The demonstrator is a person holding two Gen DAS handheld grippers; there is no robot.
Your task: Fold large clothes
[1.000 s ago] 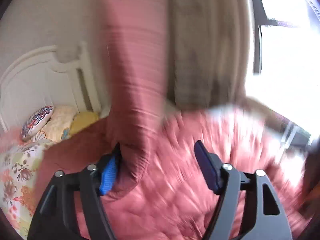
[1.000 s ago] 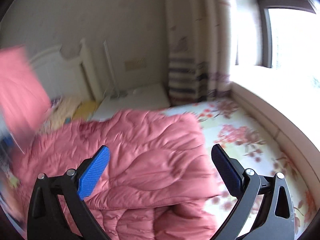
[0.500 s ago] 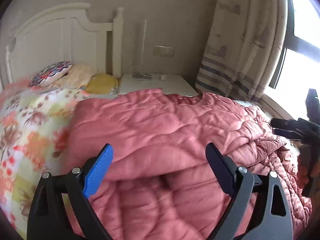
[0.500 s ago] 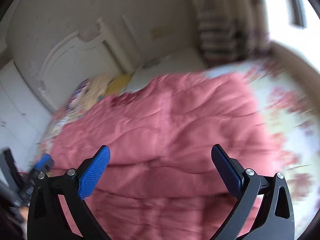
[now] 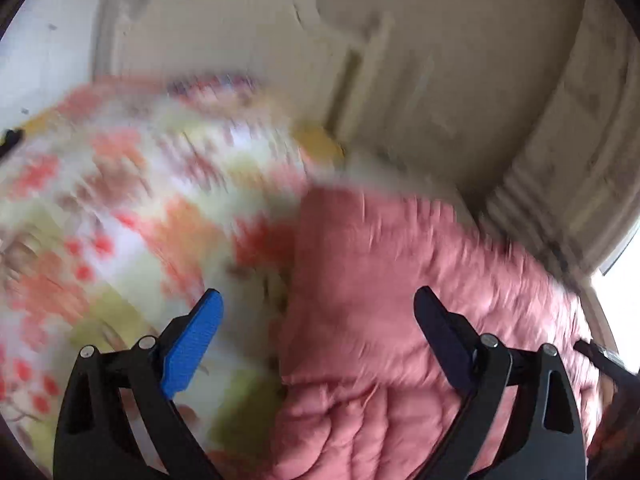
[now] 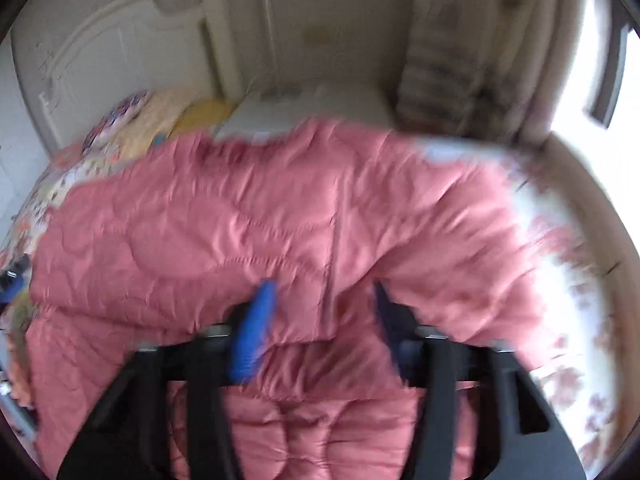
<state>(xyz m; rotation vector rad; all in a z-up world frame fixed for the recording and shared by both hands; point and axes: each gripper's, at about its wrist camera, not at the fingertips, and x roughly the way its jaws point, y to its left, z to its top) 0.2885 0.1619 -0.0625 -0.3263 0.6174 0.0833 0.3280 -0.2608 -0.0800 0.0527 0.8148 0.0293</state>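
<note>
A pink quilted cover [image 6: 280,208] lies folded over on the bed, and its near folded edge runs across my right gripper [image 6: 322,316]. The jaws are closing, with that edge bunched between the blue pads and draped over the fingers [image 6: 254,328]; blur hides whether the pads press on it. In the left wrist view the pink cover [image 5: 400,280] fills the lower right. My left gripper [image 5: 316,320] hangs open over its left edge, with nothing between its fingers.
The floral bedsheet [image 5: 100,220] spreads to the left of the cover, and the same floral sheet [image 6: 560,280] shows on its right. Behind stand a white headboard [image 6: 100,52], pillows [image 6: 160,116], a white nightstand [image 6: 300,108], a striped curtain [image 6: 460,60] and a bright window [image 6: 592,80].
The left gripper let the hanging pink cover drop, widened, and swung left to the cover's edge. The right gripper sank onto the near fold and its fingers drew closer together.
</note>
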